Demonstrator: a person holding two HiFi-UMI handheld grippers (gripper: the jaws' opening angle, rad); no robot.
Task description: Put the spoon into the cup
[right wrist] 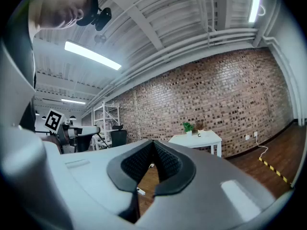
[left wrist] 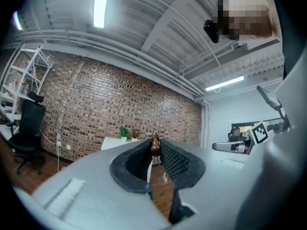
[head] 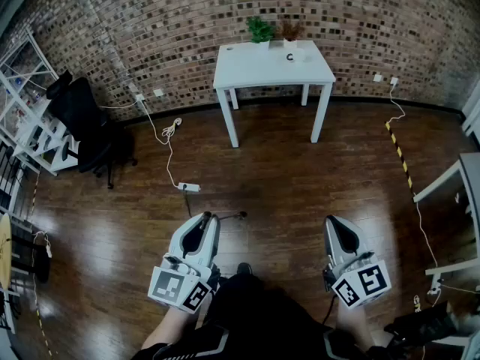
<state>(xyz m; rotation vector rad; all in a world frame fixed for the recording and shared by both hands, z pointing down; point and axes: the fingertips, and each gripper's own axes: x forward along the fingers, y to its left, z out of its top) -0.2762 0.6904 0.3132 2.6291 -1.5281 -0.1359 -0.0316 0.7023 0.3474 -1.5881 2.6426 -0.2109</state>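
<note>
My left gripper is low at the left, level over the wooden floor, and shut on the spoon, which sticks out sideways to the right. In the left gripper view the spoon's brown handle is pinched at the jaw tips, with the thin metal shaft and bowl hanging below. My right gripper is low at the right, jaws together with nothing between them. The cup, small and white with a dark mark, stands far off on a white table by the brick wall; the cup also shows in the right gripper view.
Two potted plants stand at the back of the white table. A black office chair and white shelving are at the left. A power strip with cable lies on the floor. Yellow-black tape and another white table are at the right.
</note>
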